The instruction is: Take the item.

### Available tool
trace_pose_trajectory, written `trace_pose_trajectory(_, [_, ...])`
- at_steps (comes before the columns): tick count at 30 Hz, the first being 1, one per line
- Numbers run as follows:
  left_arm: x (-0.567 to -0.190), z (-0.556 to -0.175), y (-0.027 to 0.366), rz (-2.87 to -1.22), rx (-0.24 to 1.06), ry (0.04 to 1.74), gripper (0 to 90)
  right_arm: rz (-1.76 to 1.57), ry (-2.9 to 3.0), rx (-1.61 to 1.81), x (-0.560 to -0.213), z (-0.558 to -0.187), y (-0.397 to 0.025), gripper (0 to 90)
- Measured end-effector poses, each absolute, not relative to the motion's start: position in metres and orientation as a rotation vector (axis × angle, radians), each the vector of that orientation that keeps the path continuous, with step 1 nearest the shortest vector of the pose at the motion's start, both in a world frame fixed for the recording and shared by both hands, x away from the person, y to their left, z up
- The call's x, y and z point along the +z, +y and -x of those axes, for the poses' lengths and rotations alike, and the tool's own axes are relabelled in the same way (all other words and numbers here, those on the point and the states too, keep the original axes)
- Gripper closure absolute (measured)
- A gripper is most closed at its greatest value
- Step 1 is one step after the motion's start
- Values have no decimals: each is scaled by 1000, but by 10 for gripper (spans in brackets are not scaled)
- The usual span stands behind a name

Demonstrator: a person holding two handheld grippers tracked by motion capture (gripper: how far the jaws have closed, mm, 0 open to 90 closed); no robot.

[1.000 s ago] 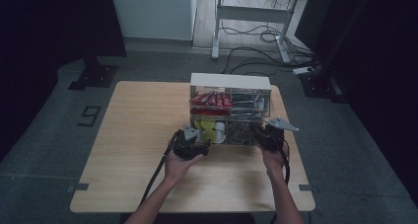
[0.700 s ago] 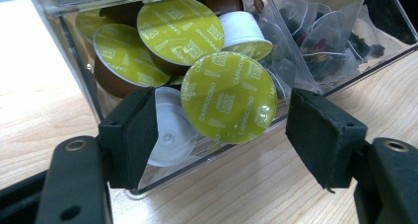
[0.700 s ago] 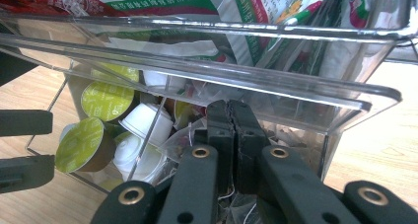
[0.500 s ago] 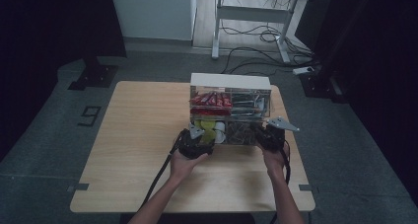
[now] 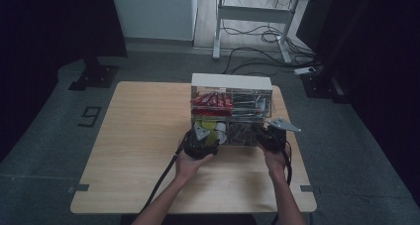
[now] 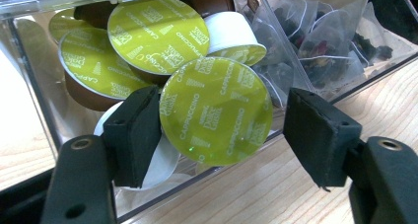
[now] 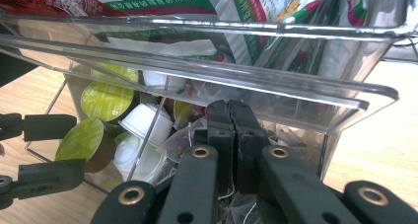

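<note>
Two grippers work at the clear organizer [image 5: 231, 113]: the left gripper [image 6: 224, 130] has drawn slightly back from its lower drawer, jaws spread around a green-lidded capsule [image 6: 216, 110] without yet clamping it. The right gripper [image 7: 230, 135], jaws pressed together on nothing, rests at the organizer's front, so the capsule likely awaits grasping.

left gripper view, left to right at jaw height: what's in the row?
Left black pad → green-lidded cappuccino capsule between the jaws → right black pad.
</note>
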State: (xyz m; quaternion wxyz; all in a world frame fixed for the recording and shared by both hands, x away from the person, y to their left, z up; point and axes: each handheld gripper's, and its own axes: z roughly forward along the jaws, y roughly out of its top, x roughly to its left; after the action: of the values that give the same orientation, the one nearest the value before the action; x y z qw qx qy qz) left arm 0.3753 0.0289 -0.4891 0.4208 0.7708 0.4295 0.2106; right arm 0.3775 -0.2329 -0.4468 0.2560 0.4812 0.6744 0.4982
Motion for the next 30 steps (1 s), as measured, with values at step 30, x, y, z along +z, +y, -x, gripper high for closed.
trace_pose_trajectory(30, [-483,-368,37,-1900,554,1075,442,-1317,1821,1367,-448,-377,-235,869])
